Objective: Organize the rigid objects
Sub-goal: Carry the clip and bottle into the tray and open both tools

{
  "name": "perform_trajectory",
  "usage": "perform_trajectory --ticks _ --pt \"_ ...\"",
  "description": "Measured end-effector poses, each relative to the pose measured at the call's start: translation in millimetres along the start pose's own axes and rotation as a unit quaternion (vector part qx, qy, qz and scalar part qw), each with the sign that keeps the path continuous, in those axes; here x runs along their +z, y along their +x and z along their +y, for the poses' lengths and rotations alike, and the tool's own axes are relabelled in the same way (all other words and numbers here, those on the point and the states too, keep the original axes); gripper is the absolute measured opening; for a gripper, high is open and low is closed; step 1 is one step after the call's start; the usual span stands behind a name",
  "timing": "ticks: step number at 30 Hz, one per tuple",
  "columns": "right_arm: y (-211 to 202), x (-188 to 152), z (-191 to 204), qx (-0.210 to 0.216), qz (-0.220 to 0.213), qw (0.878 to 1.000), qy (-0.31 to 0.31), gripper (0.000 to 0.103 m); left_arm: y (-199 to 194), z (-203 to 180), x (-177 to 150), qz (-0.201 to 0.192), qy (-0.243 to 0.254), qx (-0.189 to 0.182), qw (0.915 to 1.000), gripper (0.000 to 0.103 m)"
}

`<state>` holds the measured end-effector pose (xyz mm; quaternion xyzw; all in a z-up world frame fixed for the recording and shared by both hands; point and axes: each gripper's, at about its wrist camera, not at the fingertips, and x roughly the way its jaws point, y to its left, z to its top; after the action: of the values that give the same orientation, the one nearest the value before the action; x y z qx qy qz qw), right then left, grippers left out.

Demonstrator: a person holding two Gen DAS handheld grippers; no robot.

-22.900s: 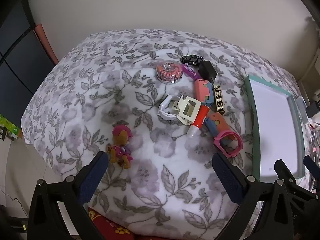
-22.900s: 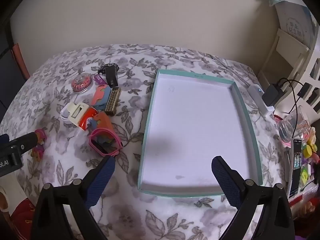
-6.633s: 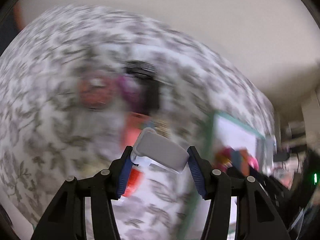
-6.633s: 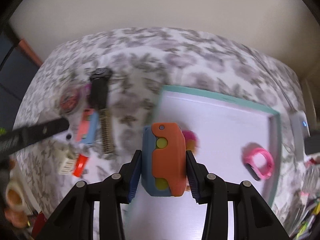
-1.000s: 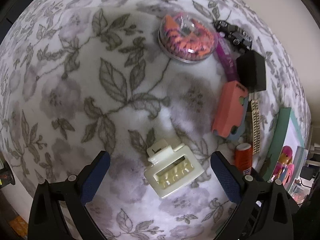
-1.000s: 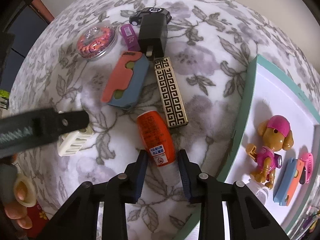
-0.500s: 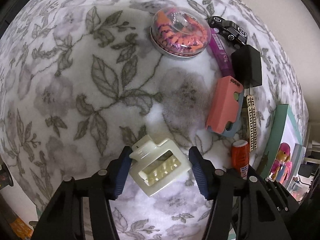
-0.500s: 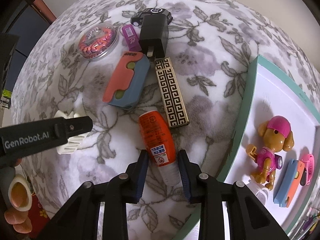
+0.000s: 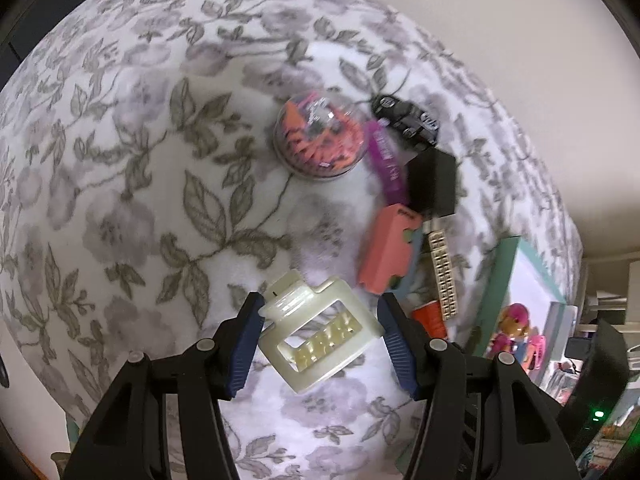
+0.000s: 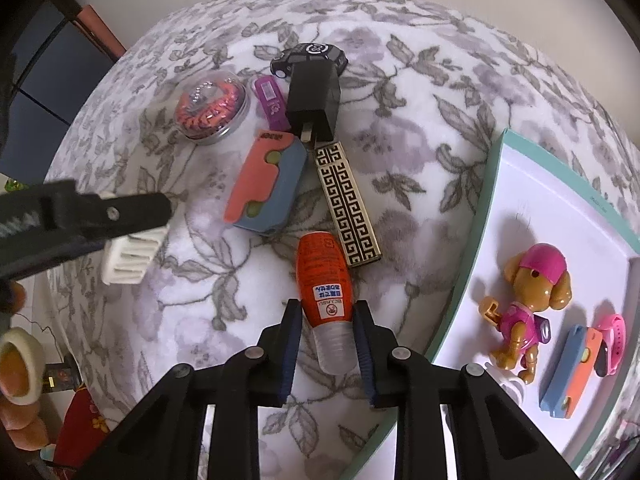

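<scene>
The right tool (image 10: 326, 334), its jaws just closing, clamps the orange bottle (image 10: 325, 276) above the floral cloth (image 10: 400, 92), beside the teal tray (image 10: 472, 236) holding a toy dog (image 10: 528, 304).

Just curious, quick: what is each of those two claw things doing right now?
Left gripper: closed on the hair clip.
Right gripper: closed on the orange bottle, jaws just tightened.

**Soft indoor light, heavy fisheye bend**

Even, dim-warm light falls across the floral blanket (image 9: 132, 184). The left wrist view smears with motion blur; the right stays crisp. Short shadows fall left of the toy dog (image 10: 528, 304). Black vignette rings both frames.
</scene>
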<state>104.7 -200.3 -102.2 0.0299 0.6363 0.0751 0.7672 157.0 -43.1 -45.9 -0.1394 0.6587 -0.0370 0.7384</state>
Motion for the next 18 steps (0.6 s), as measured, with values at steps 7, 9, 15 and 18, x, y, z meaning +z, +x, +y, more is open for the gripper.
perform_trajectory --ticks 7,9,15,18 --pt "13 1 8 -0.021 0.017 1.0 -0.005 0.028 1 3 -1 0.001 0.001 -0.002 1.0 0.06" --pt "13 2 9 -0.026 0.016 1.0 -0.004 0.028 6 9 -4 0.006 -0.002 0.0 1.0 0.06" --pt "17 3 30 -0.063 0.018 0.998 -0.023 0.028 17 18 -6 0.021 -0.013 0.008 0.9997 0.06" --pt "19 2 41 -0.077 0.018 0.997 -0.024 0.029 21 19 -7 0.029 -0.017 0.006 0.9994 0.06"
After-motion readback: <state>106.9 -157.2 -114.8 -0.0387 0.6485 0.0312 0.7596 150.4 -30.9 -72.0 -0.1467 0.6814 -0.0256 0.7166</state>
